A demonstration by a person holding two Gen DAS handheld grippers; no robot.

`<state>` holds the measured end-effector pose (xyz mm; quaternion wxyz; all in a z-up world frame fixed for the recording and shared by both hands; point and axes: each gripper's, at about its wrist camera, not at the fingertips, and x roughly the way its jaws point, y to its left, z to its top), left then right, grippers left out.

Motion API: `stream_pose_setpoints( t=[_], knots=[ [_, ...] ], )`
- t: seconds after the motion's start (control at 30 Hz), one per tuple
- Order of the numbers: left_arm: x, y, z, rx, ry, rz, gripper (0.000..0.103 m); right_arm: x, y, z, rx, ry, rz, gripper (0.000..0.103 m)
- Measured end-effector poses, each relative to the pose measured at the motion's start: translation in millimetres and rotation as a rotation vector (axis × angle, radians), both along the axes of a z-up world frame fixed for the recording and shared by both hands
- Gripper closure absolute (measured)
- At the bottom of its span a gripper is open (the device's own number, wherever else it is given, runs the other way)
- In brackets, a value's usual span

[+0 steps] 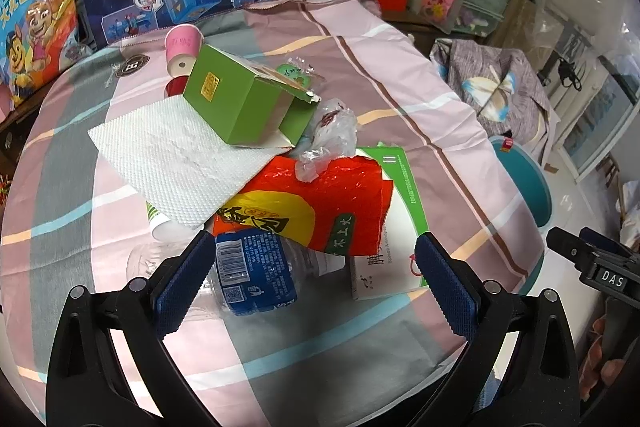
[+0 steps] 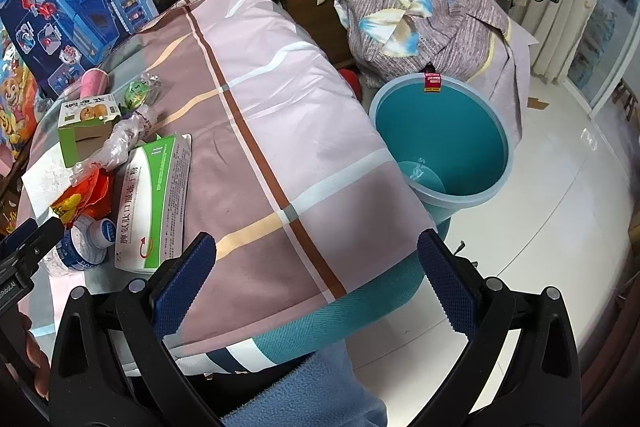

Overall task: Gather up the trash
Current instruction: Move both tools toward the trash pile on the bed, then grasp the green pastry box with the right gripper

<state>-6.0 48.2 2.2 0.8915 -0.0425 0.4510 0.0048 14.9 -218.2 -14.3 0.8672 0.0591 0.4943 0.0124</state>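
Left wrist view: left gripper [image 1: 316, 259] spread wide, nothing held, blue-padded fingers [image 1: 182, 287] straddling a trash pile on the cloth-covered bench [image 1: 420, 75]. Between the fingers, a crushed plastic bottle [image 1: 256, 275] with a blue label, lying on its side just ahead of the left pad. Over its far end, a red and yellow plastic bag [image 1: 316, 207]; to the bag's 3 o'clock, a flat white and green medicine box [image 1: 394, 227]. At 11 o'clock from the bottle, a white paper towel [image 1: 172, 155] spread flat, with an open green carton [image 1: 248, 103] resting on its far edge. Clear crumpled wrap [image 1: 332, 131] just beside the carton's open flap. Pink paper cup [image 1: 182, 51] on its side at the pile's far end. Right wrist view: right gripper [image 2: 316, 259] likewise wide apart and empty, hovering over the bench's near right edge, well apart from the pile at its 9 o'clock. Teal bin [image 2: 440, 139] standing upright on the white floor [image 2: 560, 207] at 1 o'clock, touching the bench cloth's hanging edge.
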Motion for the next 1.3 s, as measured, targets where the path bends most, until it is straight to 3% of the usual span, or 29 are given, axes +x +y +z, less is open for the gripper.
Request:
stream_pose_setpoints(
  t=[0.37, 0.63, 0.77, 1.0, 1.13, 1.23, 1.3],
  knots=[
    [-1, 18, -2, 0.001, 0.005, 0.031, 0.003, 7, 19, 1, 0.002, 0.005, 0.048, 0.006],
    [-1, 92, -4, -0.002, 0.016, 0.169, 0.003, 18, 40, 0, 0.01, 0.01, 0.099, 0.006],
    [5, 125, -8, -0.026, 0.036, 0.211, 0.003, 30, 54, 0, 0.01, 0.013, 0.135, 0.006],
    [24, 149, -10, -0.12, 0.042, 0.19, 0.003, 59, 101, 26, 0.055, -0.043, 0.263, 0.006],
    [29, 158, -11, -0.135, 0.043, 0.183, 0.003, 79, 153, 40, 0.092, -0.062, 0.397, 0.018],
    [27, 167, -15, -0.157, 0.045, 0.166, 0.003, 95, 191, 32, 0.142, -0.014, 0.473, 0.032],
    [27, 169, -17, -0.156, 0.05, 0.153, 0.003, 104, 215, 23, 0.168, 0.019, 0.51, 0.033]
  ],
)
